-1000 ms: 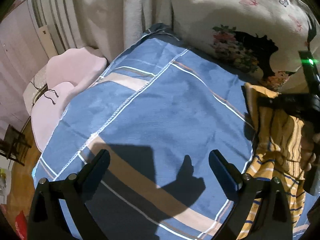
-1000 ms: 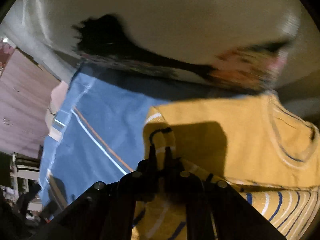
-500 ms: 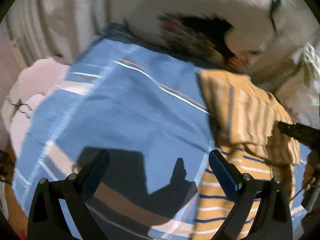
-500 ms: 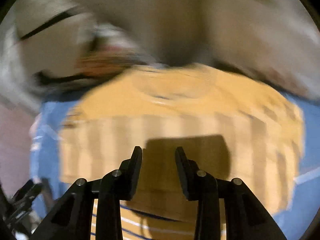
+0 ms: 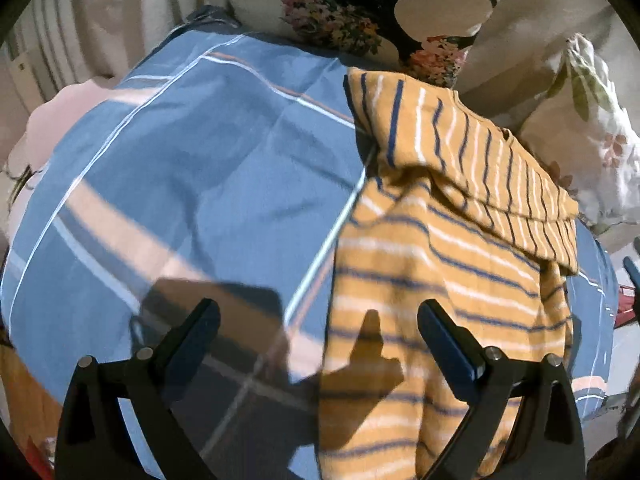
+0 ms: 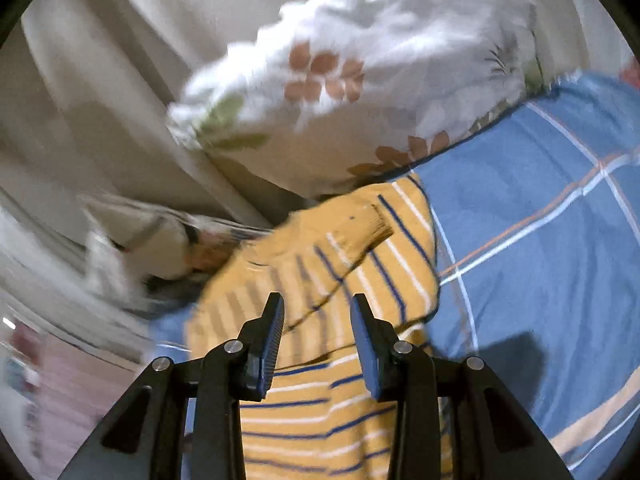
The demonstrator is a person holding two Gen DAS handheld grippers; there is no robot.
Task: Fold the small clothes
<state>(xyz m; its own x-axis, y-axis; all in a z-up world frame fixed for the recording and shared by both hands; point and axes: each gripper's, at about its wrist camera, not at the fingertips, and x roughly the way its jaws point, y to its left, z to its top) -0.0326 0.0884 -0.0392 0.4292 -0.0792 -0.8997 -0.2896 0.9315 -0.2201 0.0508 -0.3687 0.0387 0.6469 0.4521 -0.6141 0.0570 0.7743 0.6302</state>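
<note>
A small yellow sweater (image 5: pixel 432 256) with blue and white stripes lies on the blue plaid bed sheet (image 5: pixel 200 168). Its sleeve (image 5: pixel 472 160) is folded across the upper body. My left gripper (image 5: pixel 318 316) is open and empty, hovering above the sweater's left edge and the sheet. In the right wrist view the sweater (image 6: pixel 340 400) lies below my right gripper (image 6: pixel 318 308), which is open and empty above the folded sleeve, whose cuff (image 6: pixel 376 224) points right.
A floral pillow (image 5: pixel 592 136) sits right of the sweater, also in the right wrist view (image 6: pixel 340 80). A quilt with a dark flower print (image 5: pixel 352 20) lies behind it. A pink pillow (image 5: pixel 48 120) is at the bed's left edge. Curtains hang behind.
My right gripper let go of the sleeve, which now lies folded across the sweater, and opened and swung right. My left gripper moved right, over the sweater's edge.
</note>
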